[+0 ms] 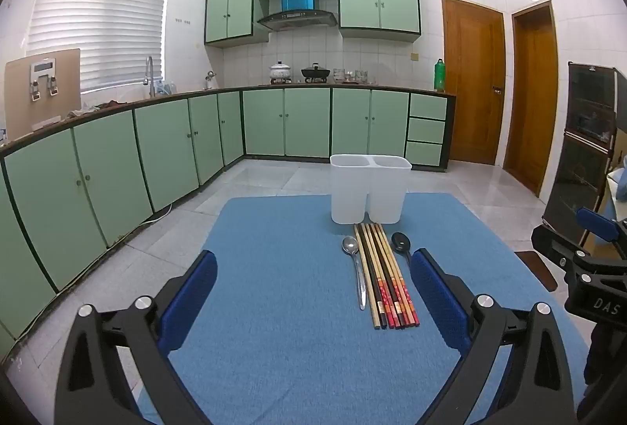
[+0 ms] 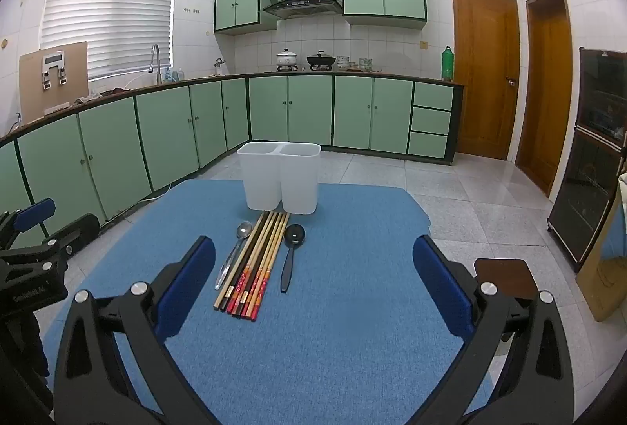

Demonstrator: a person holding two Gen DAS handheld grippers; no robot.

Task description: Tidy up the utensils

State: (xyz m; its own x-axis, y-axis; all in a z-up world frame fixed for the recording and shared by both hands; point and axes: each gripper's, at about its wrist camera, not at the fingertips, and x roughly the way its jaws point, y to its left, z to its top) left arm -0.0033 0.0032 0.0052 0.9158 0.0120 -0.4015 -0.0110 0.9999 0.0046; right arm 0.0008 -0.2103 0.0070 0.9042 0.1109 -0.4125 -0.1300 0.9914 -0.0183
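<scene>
A white two-compartment holder (image 1: 368, 187) (image 2: 279, 176) stands upright at the far side of a blue mat (image 1: 282, 307) (image 2: 345, 307). In front of it lie a row of chopsticks (image 1: 384, 276) (image 2: 254, 260), a metal spoon (image 1: 354, 268) (image 2: 234, 252) to their left and a black spoon (image 1: 401, 244) (image 2: 292, 248) to their right. My left gripper (image 1: 313, 303) is open and empty above the mat's near side, left of the utensils. My right gripper (image 2: 313, 291) is open and empty, to the right of the utensils.
The mat covers a table over a tiled floor. Green cabinets (image 1: 156, 150) run along the left and back walls. Wooden doors (image 2: 486, 72) and a dark glass cabinet (image 2: 588, 158) stand at the right. The other gripper shows at each view's edge (image 1: 588, 268) (image 2: 31, 260).
</scene>
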